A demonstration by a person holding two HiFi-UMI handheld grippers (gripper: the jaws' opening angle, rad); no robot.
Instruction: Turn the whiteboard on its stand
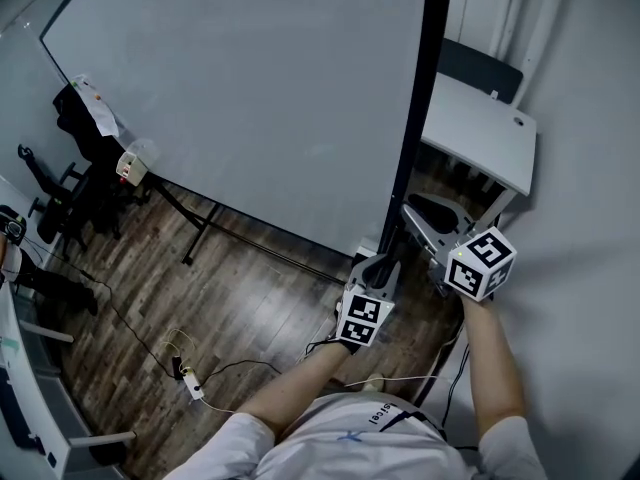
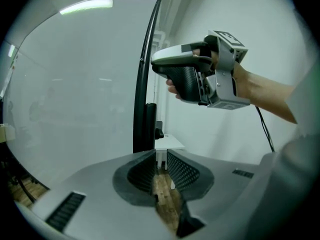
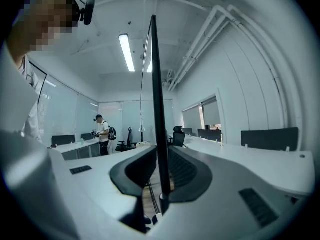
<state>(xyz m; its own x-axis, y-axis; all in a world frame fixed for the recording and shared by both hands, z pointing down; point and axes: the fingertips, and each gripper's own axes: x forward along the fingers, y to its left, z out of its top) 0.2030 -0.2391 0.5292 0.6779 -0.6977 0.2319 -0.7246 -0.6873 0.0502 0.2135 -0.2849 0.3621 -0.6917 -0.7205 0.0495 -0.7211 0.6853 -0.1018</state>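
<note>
One grip is set: the right gripper (image 3: 161, 156), clamped on the whiteboard (image 1: 250, 98) edge, should swing it slowly, the empty, slightly parted left gripper (image 2: 159, 156) steadying.

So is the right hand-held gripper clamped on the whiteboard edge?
Clamped: in the right gripper view the whiteboard edge runs between the jaws of the right hand-held gripper, with both jaws closed against it.
</note>
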